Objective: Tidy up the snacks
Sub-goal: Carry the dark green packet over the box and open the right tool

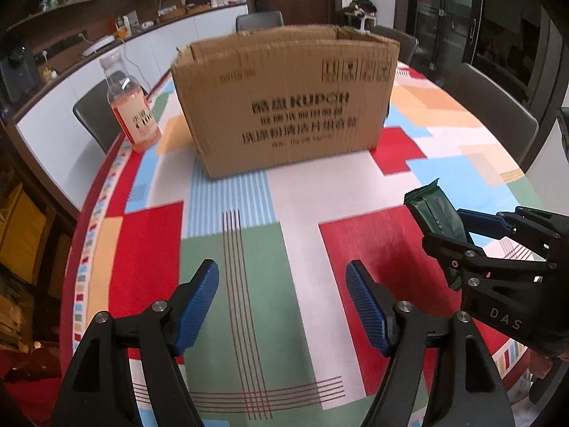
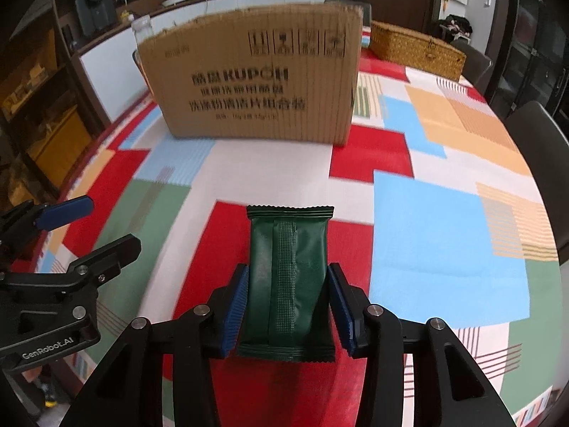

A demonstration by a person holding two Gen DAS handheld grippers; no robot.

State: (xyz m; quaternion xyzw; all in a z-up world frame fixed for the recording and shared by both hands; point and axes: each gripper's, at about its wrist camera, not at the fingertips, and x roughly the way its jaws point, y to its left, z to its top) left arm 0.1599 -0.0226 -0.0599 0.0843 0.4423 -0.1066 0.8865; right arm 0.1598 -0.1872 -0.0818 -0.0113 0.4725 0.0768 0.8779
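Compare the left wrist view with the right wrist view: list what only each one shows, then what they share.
Only the left wrist view shows the label and orange drink of the bottle left of the cardboard box, and the box's open top. Only the right wrist view shows the wicker basket behind the box, and the back seam of the green snack packet. Both show the box, the patterned tablecloth, the packet clamped in the right gripper, and the empty, open left gripper.
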